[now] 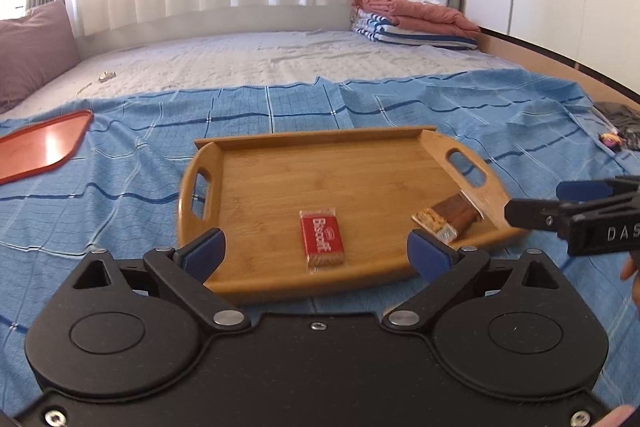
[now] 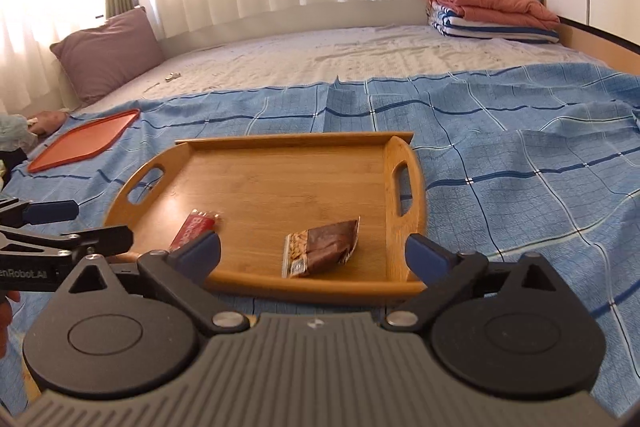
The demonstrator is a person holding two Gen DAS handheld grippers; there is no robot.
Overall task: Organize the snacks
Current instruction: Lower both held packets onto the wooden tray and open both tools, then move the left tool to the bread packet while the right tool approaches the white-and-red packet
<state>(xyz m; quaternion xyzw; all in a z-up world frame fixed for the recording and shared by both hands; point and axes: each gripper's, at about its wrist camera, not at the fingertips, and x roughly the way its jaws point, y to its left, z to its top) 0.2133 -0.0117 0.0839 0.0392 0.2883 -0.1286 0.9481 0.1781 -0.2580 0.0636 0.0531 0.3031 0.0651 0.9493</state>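
- Bamboo tray (image 1: pixel 280 183) holds Biscoff (image 1: pixel 322 239) and bar (image 1: pixel 448 218) near its front rim.
- Both grippers, left (image 1: pixel 316 251) and right (image 2: pixel 313 251), hover spread, empty.
- Blue cloth (image 2: pixel 520 155) covers bed (image 2: pixel 320 55).

The red wrapper of the biscuit packet (image 1: pixel 322 239) on the wooden tray (image 1: pixel 280 167) read "Biscoff" in white letters, running lengthwise along the pack. In the right wrist view the same wrapper showed only part of that word, half hidden behind a blue pad. The black body of the right gripper (image 1: pixel 560 203), seen from the left wrist, bore the white letters "DAS", cut off by the picture's edge. The left gripper (image 2: pixel 80 223), seen from the right wrist, carried "enRobot.AI", its beginning cut off. The brown snack wrapper (image 2: pixel 320 247) had print too small to read.
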